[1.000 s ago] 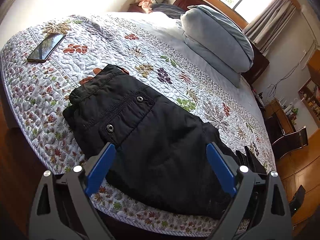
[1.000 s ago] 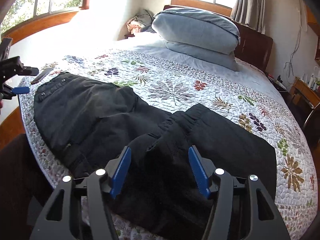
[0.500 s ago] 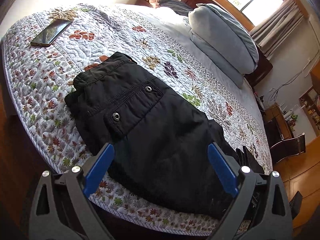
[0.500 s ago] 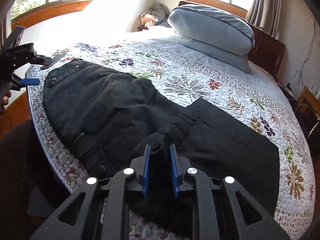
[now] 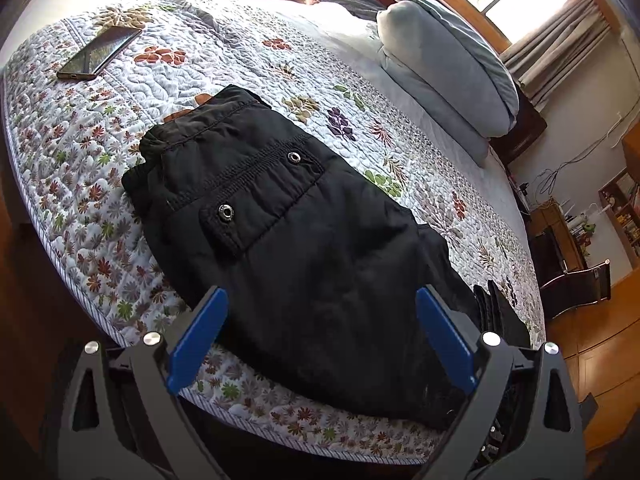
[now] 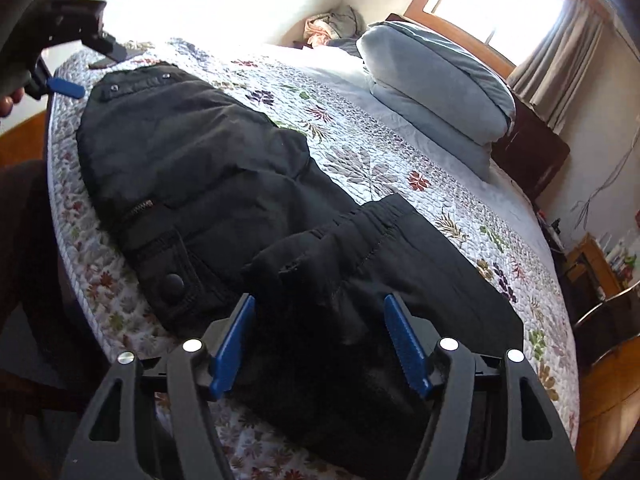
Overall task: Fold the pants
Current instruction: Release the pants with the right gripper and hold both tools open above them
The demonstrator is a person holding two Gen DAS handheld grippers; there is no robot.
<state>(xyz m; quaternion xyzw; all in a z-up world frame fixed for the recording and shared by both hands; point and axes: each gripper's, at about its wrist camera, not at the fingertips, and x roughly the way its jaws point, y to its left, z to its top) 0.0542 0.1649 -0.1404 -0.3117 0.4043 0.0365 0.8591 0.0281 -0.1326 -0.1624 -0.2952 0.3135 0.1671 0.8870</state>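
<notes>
Now the right gripper [image 6: 320, 340], low in the frame, is opening over a bunched fold of the black pants [image 6: 192, 168]; the left gripper [image 5: 320, 336] is spread wide, holding nothing.

Left gripper [image 5: 318, 334] is hovering over the near edge of the bed [image 5: 80, 184], jaws standing wide apart with nothing pinched between them. Black pants [image 5: 304, 248] are lying flat on the floral quilt, waistband at far left. Phone [image 5: 98, 53] is sitting far left, pillows [image 5: 448, 76] far right.
</notes>
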